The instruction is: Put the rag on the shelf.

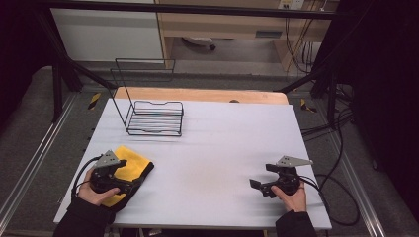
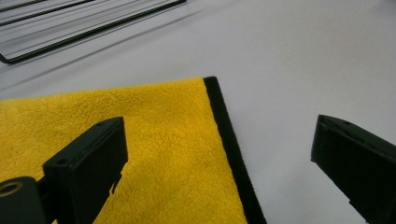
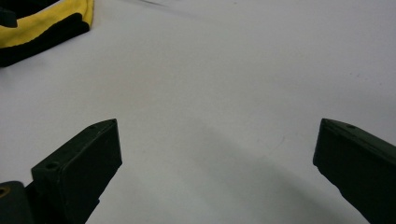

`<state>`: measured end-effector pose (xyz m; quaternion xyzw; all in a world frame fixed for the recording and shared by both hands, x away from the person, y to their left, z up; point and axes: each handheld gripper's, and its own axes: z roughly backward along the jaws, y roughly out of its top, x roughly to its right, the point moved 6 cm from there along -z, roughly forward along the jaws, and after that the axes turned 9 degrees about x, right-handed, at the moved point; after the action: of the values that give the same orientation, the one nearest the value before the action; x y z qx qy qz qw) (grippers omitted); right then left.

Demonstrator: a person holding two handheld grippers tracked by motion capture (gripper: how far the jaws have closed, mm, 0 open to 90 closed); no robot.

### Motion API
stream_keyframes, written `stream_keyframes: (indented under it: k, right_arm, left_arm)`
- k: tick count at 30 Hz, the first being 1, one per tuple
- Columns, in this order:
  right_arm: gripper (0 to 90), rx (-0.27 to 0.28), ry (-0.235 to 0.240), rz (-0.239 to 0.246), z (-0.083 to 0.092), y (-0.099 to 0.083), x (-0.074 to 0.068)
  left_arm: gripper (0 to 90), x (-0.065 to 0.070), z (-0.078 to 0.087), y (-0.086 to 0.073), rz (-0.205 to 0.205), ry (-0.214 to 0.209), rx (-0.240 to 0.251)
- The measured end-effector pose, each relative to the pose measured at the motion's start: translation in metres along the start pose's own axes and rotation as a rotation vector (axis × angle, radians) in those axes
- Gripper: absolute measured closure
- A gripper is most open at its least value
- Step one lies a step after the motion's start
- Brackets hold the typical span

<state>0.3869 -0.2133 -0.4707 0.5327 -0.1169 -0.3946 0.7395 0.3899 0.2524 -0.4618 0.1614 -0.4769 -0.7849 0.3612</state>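
Now left tool [image 1: 129,174] spread wide, holding nothing, hovering over yellow cloth [image 1: 129,165]; cloth's black-trimmed edge [image 2: 231,149] between jaws. Risk: closing here pinches single layer or snags trim, cloth drags off tabletop [image 1: 217,148] near edge. Wire rack [image 1: 154,118] ahead of left tool, well apart. Right tool [image 1: 262,176] spread, empty; bare tabletop all round, room to move.

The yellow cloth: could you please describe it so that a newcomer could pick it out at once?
Start at the white table and go to its near left corner, where the left gripper hovers with open jaws. The yellow cloth lies flat there, fleecy with a black border; the wire rack stands farther back.
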Motion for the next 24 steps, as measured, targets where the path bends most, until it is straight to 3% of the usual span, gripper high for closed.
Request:
stream_keyframes:
  k: [14, 24]
  right_arm:
    - [1.5, -0.002, -0.012, -0.007, 0.002, 0.001, 0.000]
    - [1.5, -0.005, -0.017, -0.003, 0.002, 0.000, 0.001]
  left_arm:
    - [3.7, 0.007, -0.003, 0.007, 0.000, 0.003, -0.008]
    - [8.1, 0.009, -0.014, 0.018, -0.019, 0.039, -0.062]
